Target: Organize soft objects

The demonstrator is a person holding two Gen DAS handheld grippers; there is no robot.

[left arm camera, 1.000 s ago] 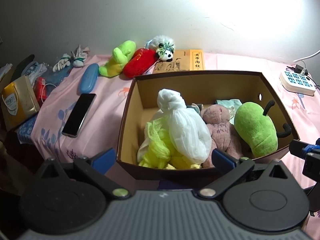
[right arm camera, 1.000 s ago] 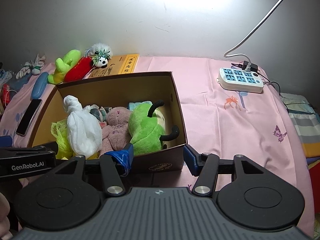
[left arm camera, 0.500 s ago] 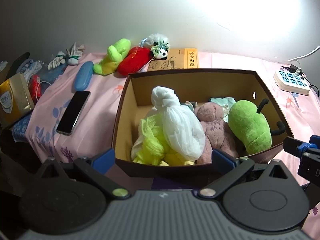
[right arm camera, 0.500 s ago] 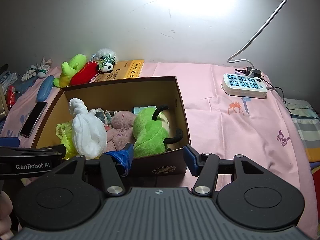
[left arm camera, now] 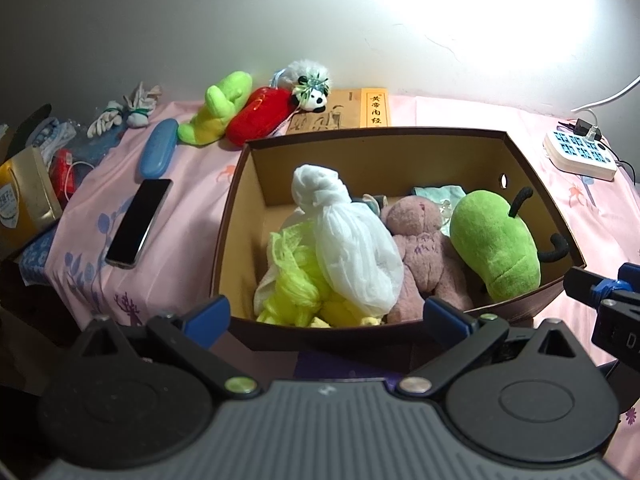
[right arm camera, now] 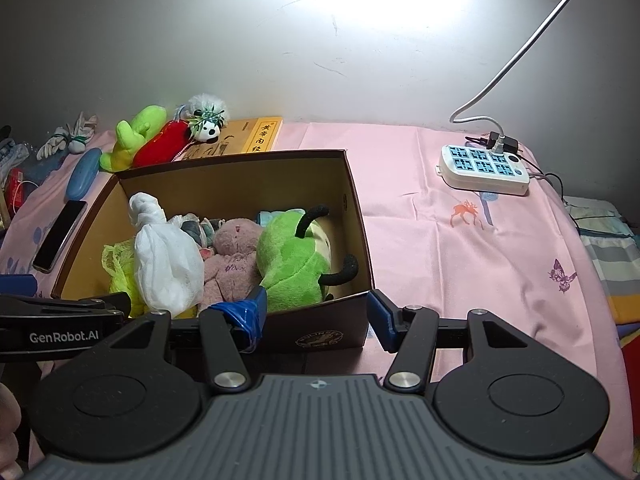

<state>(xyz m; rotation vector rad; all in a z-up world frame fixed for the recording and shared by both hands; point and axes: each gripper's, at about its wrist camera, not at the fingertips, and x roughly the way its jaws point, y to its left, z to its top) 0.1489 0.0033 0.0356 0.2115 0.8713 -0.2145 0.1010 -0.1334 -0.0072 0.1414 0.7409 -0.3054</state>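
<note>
Soft objects: several are sitting in the cardboard box (left arm camera: 400,148) at centre frame of the left wrist view, namely a white bag bundle (left arm camera: 348,240), a yellow mesh bundle (left arm camera: 294,276), a pink plush (left arm camera: 420,248) and a green plush (left arm camera: 494,240).
Still outside: a light green toy (left arm camera: 218,108), a red plush (left arm camera: 260,116) and a small panda toy (left arm camera: 314,92) are lying in the upper left, beyond the box's far wall, probably waiting to be gathered.
Left gripper (left arm camera: 326,312): it is hovering at bottom centre, fingers spread wide and holding nothing, its gap spanning the box's near rim, likely readying a reach.
Clutter: a phone (left arm camera: 138,224) and a blue case (left arm camera: 158,152) are lying at left on the pink cloth (left arm camera: 88,216).
Right wrist view, box (right arm camera: 240,176): it is filling left of centre, the green plush (right arm camera: 294,260) leaning against its right wall.
Right gripper (right arm camera: 316,316): it is waiting at bottom centre, fingers apart and empty, straddling the box's near right corner.
Power strip (right arm camera: 482,170): it is lying in the upper right, well apart from the box.
</note>
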